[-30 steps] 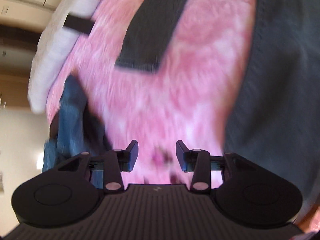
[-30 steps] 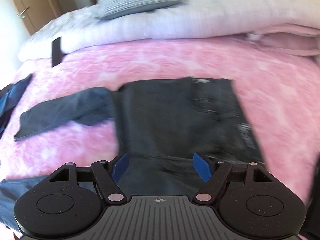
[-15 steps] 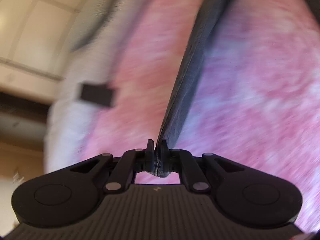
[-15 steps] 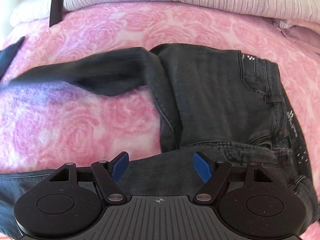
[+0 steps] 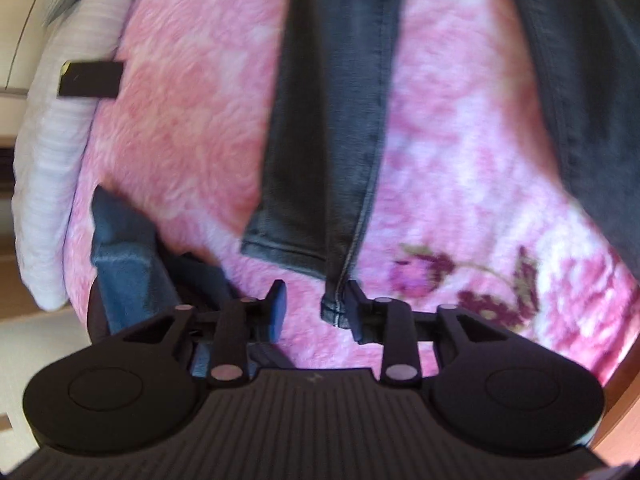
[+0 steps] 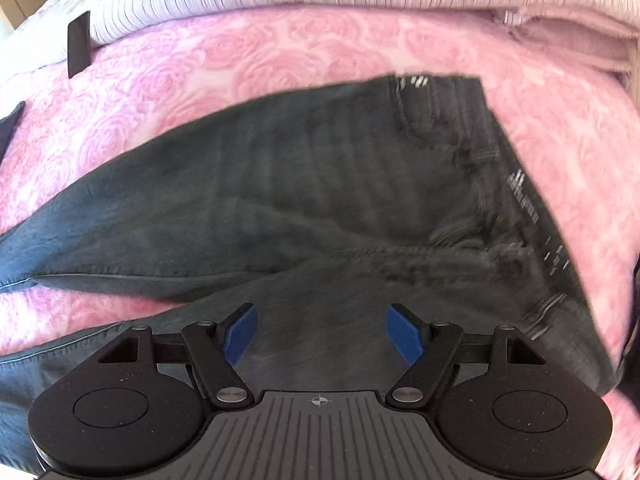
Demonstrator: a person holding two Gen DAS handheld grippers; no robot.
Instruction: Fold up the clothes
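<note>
Pink blanket (image 6: 280, 52), jeans (image 6: 320, 184) hem by left tongs (image 5: 316, 306)

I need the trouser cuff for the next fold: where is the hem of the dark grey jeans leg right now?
In the left wrist view, the hem of the dark grey jeans leg lies on the pink floral blanket, its corner between the open left claw fingers, against the right one.
</note>
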